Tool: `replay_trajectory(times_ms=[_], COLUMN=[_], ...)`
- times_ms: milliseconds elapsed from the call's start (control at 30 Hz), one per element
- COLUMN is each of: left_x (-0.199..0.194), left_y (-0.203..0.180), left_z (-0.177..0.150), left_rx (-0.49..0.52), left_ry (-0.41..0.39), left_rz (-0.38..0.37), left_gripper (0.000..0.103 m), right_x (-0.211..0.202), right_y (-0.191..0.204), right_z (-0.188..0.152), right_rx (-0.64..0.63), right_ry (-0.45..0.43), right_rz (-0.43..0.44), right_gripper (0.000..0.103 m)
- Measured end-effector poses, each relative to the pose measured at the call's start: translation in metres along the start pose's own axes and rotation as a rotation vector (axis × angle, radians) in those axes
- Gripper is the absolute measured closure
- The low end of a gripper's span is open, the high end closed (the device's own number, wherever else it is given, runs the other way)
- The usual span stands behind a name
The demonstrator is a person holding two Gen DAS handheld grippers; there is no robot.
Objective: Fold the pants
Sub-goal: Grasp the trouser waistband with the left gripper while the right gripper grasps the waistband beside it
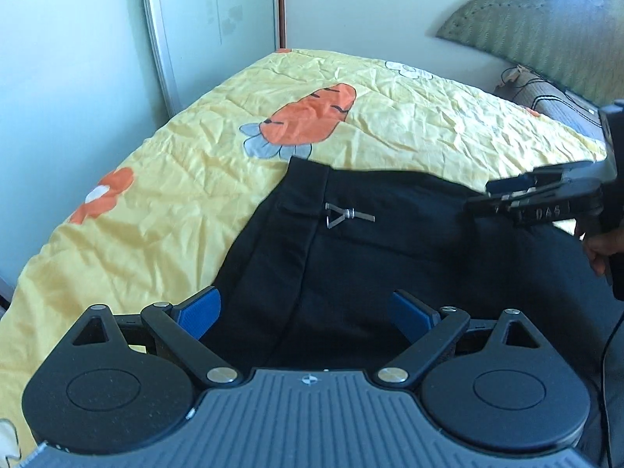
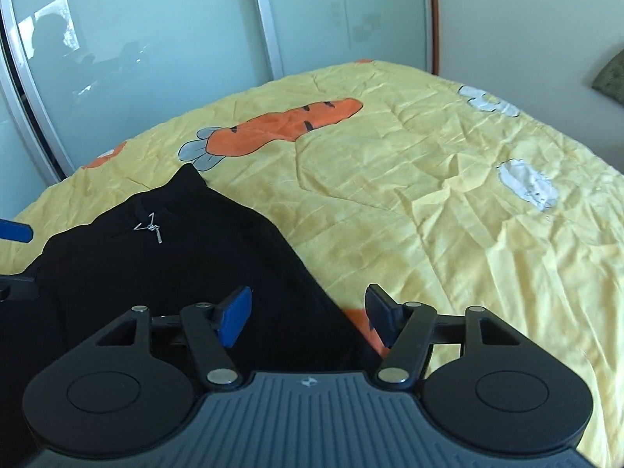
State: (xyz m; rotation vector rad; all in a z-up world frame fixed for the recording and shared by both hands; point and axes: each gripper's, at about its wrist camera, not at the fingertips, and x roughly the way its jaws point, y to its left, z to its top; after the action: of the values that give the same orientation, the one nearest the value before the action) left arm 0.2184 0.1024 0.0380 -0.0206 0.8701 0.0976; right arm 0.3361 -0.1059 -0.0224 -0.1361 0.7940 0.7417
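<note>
Yellow bedspread with carrot prints covers the bed, and frosted sliding doors fill the background behind it. Black pants lie spread on the bed, taking up the lower middle of the left wrist view and the lower left of the right wrist view. You can see a small silver zipper pull on them, sitting roughly center frame in the left view.

Left tongs are spread wide, blue pads on either side of the dark cloth near its left edge, not gripping anything as far as I can see. Right tongs are wide open too, straddling the right edge of the pants where black meets yellow, with nothing pinched. In the left view they show up at the right edge of the frame, over the far right side of the pants.

A green headboard peeks in at the upper right of the left view.
</note>
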Motion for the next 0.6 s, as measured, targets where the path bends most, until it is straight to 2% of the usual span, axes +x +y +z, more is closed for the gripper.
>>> replay_trajectory(times_ms=[33,133,167,200,267,400,533,600], left_x=[0.004,0.018,0.024,0.030,0.043,0.066,0.090,0.101], left_y=[0.000,0.004,0.005,0.008,0.014,0.028,0.032,0.031], left_z=[0.006,0.026,0.032,0.040,0.053,0.072,0.083,0.086], left_rx=[-0.012,-0.091,-0.123,-0.165,-0.255,-0.439,-0.528,-0.549], left_ry=[0.006,0.030,0.049,0.076,0.107,0.151,0.231,0.274], left_rz=[-0.005,-0.053,-0.069,-0.092,-0.164,-0.293,-0.404,-0.438], left_gripper=[0.007,0.007,0.007,0.008,0.008,0.008,0.009,0.011], right_x=[0.005,0.015,0.013,0.009,0.000,-0.023,-0.035,-0.037], right_y=[-0.002,-0.001,0.004,0.010,0.030,0.089,0.138,0.151], right_z=[0.002,0.005,0.005,0.004,0.000,-0.020,-0.045,-0.054], right_rx=[-0.003,-0.030,-0.047,-0.067,-0.160,-0.425,-0.640,-0.704], right_ry=[0.011,0.036,0.034,0.022,-0.019,-0.075,-0.097,-0.107], right_rz=[0.014,0.053,0.060,0.042,-0.036,-0.169,-0.265,-0.292], right_gripper=[0.040,0.069,0.085,0.092,0.095,0.096,0.096,0.096])
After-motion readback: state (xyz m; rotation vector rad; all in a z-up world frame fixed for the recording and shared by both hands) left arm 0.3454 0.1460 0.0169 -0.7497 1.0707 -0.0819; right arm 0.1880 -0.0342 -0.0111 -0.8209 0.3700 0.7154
